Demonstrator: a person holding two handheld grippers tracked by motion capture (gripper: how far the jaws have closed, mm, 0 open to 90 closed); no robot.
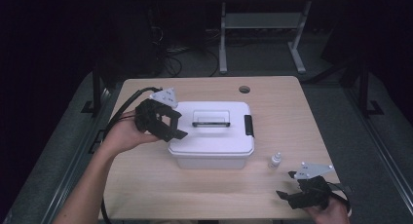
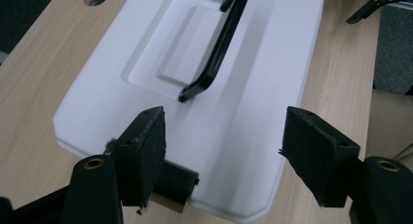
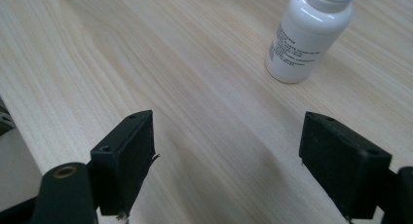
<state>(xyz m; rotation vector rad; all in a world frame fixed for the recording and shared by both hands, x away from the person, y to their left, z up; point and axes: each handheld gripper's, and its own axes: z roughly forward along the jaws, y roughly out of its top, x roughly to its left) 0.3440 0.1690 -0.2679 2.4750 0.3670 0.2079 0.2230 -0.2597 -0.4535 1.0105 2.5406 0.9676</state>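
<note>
the white lidded box [image 1: 211, 134] sat at mid-table, lid on, its black carry handle [image 1: 210, 123] lying flat in the lid recess. the left gripper [image 1: 168, 124] hung over the box's left end, jaws spread wide and holding nothing, just above the black side latch [image 2: 171, 185]. the right gripper [image 1: 291, 185] rested near the front right edge, likewise released, with a small white bottle [image 1: 275, 160] standing ahead of it, beside the box. risk noted: the box was unbraced, so a push on the latch could slide it into the bottle and tip it.
</note>
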